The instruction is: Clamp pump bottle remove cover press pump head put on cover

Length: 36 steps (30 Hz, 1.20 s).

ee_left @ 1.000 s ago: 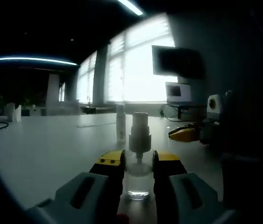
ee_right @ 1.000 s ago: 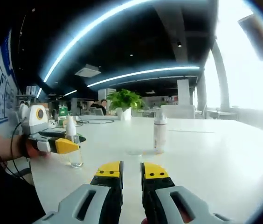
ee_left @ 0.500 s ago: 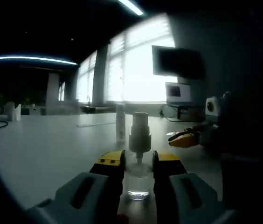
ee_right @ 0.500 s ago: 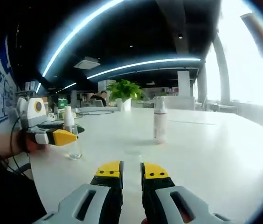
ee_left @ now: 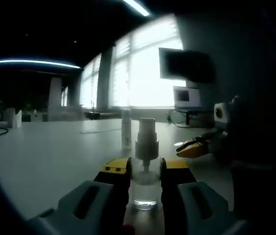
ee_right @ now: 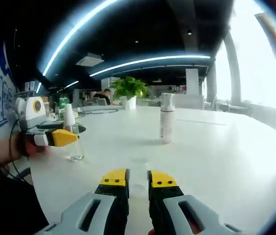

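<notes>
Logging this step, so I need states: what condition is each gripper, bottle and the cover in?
left gripper: shut on the small clear pump bottle.
right gripper: jaws nearly together, holding nothing.
small clear pump bottle: upright on the table, cover off, pump head bare.
tall white bottle: upright, standing free.

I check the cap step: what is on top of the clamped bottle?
The bottle has a pump head on top; whether a clear cover sits over it cannot be told.

white table (ee_right: 236, 147), potted plant (ee_right: 128, 90), wall monitor (ee_left: 184, 63)
</notes>
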Motion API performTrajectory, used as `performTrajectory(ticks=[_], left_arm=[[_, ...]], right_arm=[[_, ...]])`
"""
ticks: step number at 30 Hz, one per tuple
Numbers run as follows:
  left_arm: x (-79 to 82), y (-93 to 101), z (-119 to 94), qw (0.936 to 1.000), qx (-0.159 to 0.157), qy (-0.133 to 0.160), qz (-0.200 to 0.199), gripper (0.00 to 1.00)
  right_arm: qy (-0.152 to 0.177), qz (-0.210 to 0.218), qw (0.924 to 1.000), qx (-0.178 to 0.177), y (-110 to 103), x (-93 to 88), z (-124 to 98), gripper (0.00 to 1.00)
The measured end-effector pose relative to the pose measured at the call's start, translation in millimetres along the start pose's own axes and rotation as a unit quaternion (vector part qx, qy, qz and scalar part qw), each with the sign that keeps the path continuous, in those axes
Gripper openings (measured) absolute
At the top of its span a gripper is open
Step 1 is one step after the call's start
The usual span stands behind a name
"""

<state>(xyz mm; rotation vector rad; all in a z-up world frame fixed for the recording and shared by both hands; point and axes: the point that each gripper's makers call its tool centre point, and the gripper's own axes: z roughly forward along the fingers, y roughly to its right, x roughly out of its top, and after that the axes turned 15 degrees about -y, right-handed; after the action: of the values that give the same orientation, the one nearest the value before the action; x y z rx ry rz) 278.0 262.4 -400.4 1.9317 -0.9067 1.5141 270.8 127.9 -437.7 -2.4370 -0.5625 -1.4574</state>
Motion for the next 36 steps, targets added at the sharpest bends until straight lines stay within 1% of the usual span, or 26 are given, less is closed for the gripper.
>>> performTrajectory(ticks=[3,6,14,26,30,33,36], left_arm=[[0.0,0.0,0.1,1.0000,0.000,0.000,0.001,0.15],[0.0,0.5,0.0,1.0000,0.000,0.000,0.001,0.15],[-0.3,0.4,0.0,1.0000,0.001,0.000,0.004,0.15],[-0.2,0.5,0.4,1.0000,0.001,0.001,0.004,0.15],[-0.1,0.7,0.3,1.0000,0.001,0.001,0.005,0.15],[-0.1,0.5,0.2,1.0000,0.001,0.001,0.005,0.15],[-0.2,0.5,0.1,1.0000,0.002,0.001,0.005,0.15]], right_arm=[[-0.003,0.004,1.0000,0.003,1.0,-1.3,-0.4,0.10],[-0.007,-0.004,1.0000,0.004,1.1,-3.0,-0.9,0.10],[-0.008,-0.012,0.9999,0.005,1.4,-3.5,-0.6,0.10],[-0.006,-0.013,0.9999,0.007,-0.1,-3.5,-1.3,0.10],[-0.006,-0.008,0.9997,0.023,-3.1,-3.7,-2.0,0.11],[-0.001,-0.008,0.9998,0.018,-0.6,-2.1,-1.9,0.14],[0.001,-0.008,0.9998,0.019,-1.2,-0.9,-2.1,0.18]])
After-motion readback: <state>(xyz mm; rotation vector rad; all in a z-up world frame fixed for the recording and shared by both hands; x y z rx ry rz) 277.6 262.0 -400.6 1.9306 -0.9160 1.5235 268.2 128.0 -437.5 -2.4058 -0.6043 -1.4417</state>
